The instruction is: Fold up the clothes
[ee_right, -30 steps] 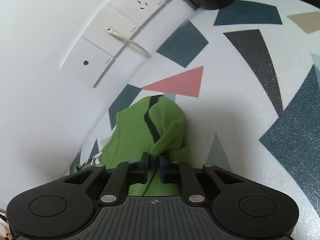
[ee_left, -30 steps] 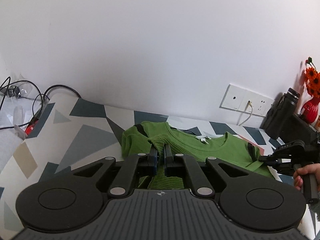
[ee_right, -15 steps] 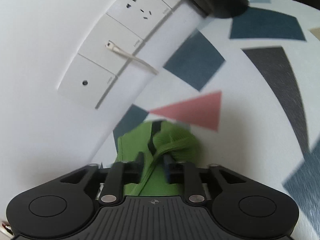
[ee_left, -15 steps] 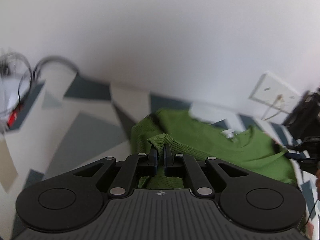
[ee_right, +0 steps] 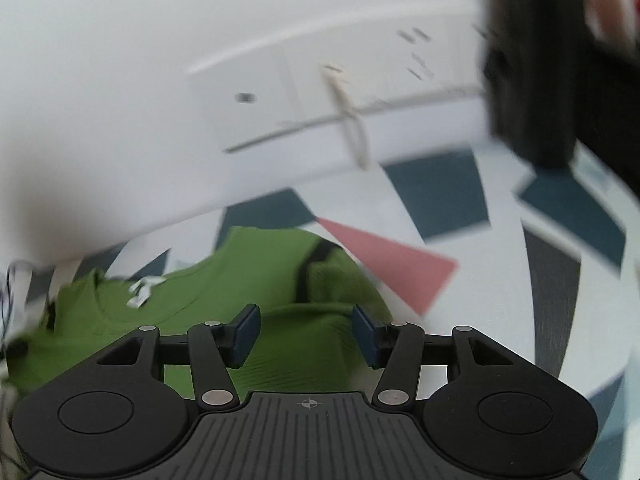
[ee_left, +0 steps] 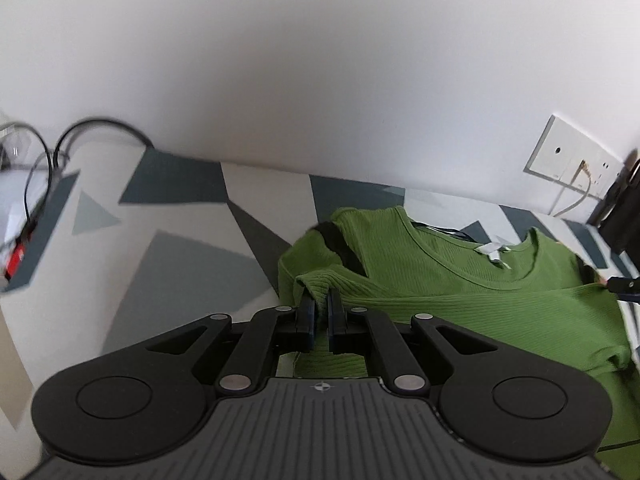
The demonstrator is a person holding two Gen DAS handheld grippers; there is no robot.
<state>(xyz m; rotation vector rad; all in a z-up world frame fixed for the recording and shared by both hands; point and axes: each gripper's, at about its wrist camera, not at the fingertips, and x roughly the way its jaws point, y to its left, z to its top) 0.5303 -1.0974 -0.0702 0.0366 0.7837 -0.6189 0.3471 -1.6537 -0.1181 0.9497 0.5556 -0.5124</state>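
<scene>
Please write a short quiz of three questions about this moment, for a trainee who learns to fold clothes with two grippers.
1. True or false: the left gripper is shut on the green top.
2. The right gripper is: A) shut on the top, B) open above the top, C) out of view.
3. Fill in: the white label sits at the top's ____.

Key: 1 true, its fingers pinch a ribbed fold. 2 B, the jaws stand wide apart with the fabric seen between them. 3 neckline.
</scene>
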